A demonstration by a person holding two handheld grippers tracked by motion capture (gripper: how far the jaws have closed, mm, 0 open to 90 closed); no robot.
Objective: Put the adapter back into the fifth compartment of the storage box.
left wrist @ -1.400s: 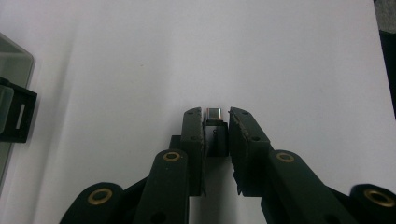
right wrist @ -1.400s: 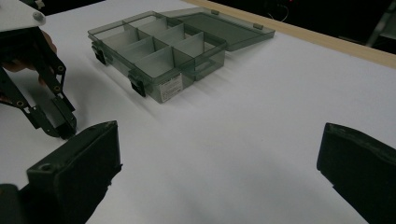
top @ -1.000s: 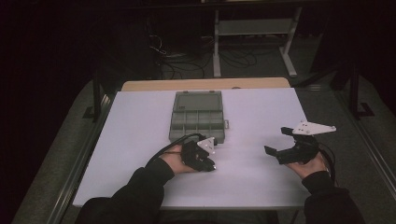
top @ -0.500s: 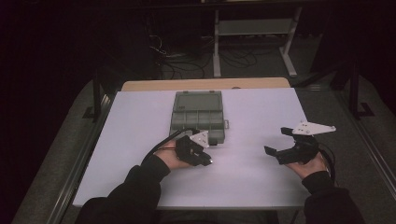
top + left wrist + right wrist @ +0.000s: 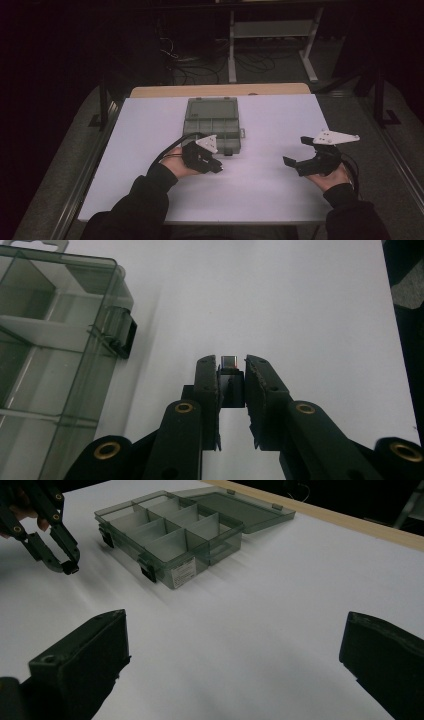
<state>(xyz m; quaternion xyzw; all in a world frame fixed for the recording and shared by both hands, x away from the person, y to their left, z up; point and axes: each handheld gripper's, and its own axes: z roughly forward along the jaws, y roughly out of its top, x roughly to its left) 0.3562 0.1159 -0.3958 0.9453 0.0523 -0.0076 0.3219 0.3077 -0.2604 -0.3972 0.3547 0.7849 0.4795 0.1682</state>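
Note:
My left gripper (image 5: 218,168) hovers just in front of the clear grey compartment box (image 5: 212,125), shut on a small black plug with a metal tip (image 5: 229,362). From the left gripper view the plug pokes out between the pads, and the box's latched front corner (image 5: 122,335) lies to the left. The right gripper view also catches that left gripper (image 5: 70,569), still pinching the plug (image 5: 71,571). My right gripper (image 5: 296,151) rests on the right of the white table, open wide, with nothing between its jaws (image 5: 235,655).
The box (image 5: 175,535) stands open with its lid (image 5: 240,502) folded back flat, and its several compartments look empty. A white sheet (image 5: 270,195) covers the table, with a wooden edge (image 5: 220,90) at the far side. Dark floor, cables and a stand lie beyond.
My left gripper has drifted a little forward and left toward the box's front edge, still holding the plug. The right gripper has stayed in place, open.

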